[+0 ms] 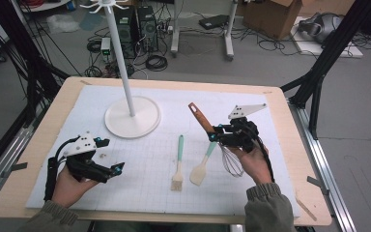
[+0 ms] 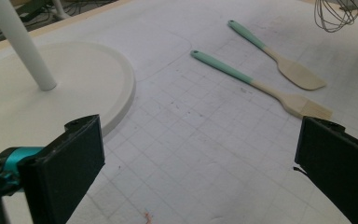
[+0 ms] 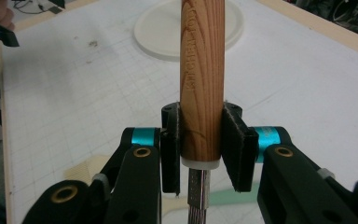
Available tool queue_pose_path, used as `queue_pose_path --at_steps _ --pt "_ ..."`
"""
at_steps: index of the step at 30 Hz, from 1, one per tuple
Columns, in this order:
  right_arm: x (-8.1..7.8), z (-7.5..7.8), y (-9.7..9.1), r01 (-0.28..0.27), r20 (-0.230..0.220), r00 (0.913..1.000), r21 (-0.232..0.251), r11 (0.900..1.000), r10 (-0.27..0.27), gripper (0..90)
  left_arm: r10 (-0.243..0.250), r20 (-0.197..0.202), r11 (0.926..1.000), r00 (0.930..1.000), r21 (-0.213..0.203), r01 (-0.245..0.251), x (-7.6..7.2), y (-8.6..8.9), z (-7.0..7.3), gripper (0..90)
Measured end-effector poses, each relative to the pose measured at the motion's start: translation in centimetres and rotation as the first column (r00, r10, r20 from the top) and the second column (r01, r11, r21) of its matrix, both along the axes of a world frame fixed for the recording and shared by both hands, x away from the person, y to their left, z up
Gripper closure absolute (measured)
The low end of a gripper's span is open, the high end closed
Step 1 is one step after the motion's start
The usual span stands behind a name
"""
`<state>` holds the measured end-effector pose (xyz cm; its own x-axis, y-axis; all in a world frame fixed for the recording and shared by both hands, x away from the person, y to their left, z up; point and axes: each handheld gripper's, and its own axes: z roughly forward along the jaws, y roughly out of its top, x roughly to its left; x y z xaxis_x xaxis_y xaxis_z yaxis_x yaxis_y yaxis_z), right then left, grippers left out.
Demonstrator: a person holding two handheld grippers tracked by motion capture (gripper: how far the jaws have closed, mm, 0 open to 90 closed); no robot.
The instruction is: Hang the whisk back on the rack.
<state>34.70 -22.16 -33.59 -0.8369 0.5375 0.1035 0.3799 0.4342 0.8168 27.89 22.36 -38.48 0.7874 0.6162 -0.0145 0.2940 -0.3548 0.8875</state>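
Wooden handle of the whisk [image 3: 202, 84] is clamped in my right tongs [image 3: 200, 149], wires hanging clear above the worktop [image 1: 38, 145] for carrying. My left tongs [image 2: 200, 154] stand released, holding nothing, near the hook stand [image 1: 131, 117].

This is looking like a lab or workshop. Black cables [image 1: 155, 62] are lying all over the grey floor [image 1: 362, 111], computer towers [image 1: 136, 26] are standing there, and a cardboard box [image 1: 270, 14] is sitting nearby.
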Motion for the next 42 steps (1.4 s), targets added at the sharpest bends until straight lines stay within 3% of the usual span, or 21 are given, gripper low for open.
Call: queue_pose_path --at_steps 12,19,42 --pt "-1.1 0.6 1.5 -0.062 0.042 0.9973 0.029 0.9976 0.061 70.5 -0.066 -0.003 0.9978 0.9978 0.000 0.066 0.7 -1.6 0.8 2.0" --pt "-1.3 0.5 1.7 -0.075 0.031 0.9968 0.040 0.9964 0.074 70.5 -0.099 -0.005 0.9950 0.9951 0.013 0.099 1.2 -2.3 1.3 2.0" --pt "-1.7 1.0 1.8 -0.118 0.061 0.9918 0.101 0.9879 0.112 70.5 -0.172 0.007 0.9848 0.9851 -0.027 0.172 1.7 -3.6 2.8 5.2"
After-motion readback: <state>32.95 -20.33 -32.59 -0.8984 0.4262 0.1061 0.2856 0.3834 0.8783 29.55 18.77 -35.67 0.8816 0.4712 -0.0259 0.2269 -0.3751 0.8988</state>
